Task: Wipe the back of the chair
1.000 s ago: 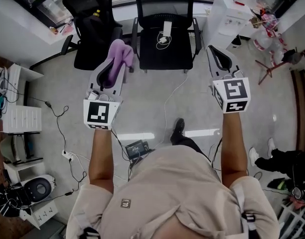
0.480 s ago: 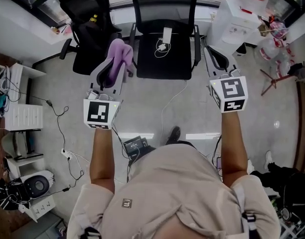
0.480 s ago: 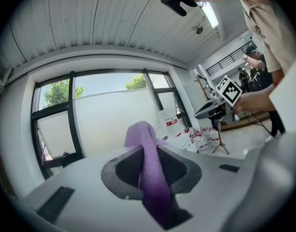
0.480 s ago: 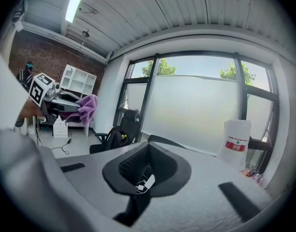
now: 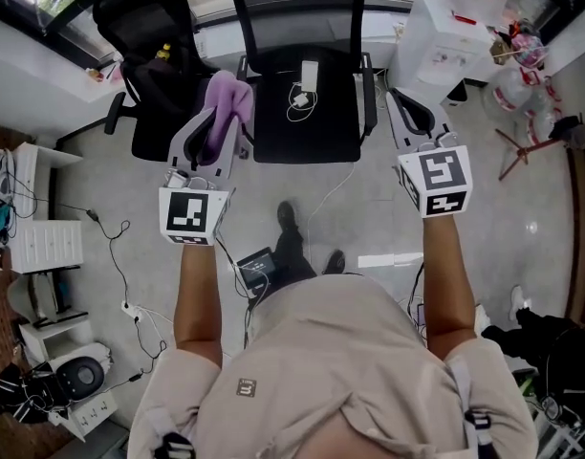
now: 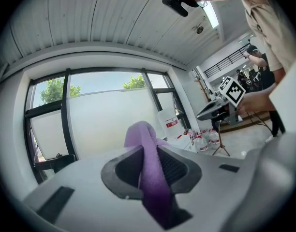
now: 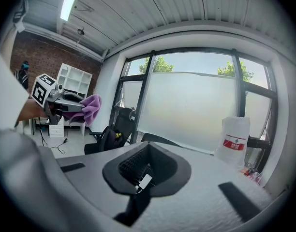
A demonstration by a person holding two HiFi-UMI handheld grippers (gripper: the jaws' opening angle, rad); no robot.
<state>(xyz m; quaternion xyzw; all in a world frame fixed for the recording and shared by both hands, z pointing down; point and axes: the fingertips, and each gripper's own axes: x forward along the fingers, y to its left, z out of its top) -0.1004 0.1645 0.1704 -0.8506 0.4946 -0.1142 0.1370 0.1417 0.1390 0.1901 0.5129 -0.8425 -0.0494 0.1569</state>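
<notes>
Left gripper point(image 5: 219, 127) clamped on one purple cloth point(image 5: 230, 98), fabric pinched between both ribbed pads, loose end bunched past the tips. Right gripper point(image 5: 407, 108) with jaws a narrow way apart, nothing held, only something dark showing through the gap.

Chair back point(image 5: 294, 12) straight ahead at top centre: black mesh in a black frame, upright behind the seat point(image 5: 307, 127). Cloth short of it, near the seat's left armrest, no contact visible.

Two bare forearms stretched forward side by side and well apart, left forearm point(image 5: 195, 295) and right forearm point(image 5: 445, 275), one to either side of the seat. Both grippers pointing ahead, tips level with the seat in the head view. Two marker cubes, one on each gripper, faces turned up to the head camera.

On the seat, one white charger point(image 5: 309, 73) with its cable.

Chairs counted: two. Second chair point(image 5: 149, 55) just left of the first, black, draped in dark stuff, one small yellow item on it.

Right of the first chair, one white cabinet point(image 5: 445, 36). One water jug point(image 7: 233, 139) with a red label, by the window.

Below the grippers, grey floor point(image 5: 369, 208) with two dark shoes, left shoe point(image 5: 288, 220) and right shoe point(image 5: 333, 261), and one black box point(image 5: 259, 261) with cables.
</notes>
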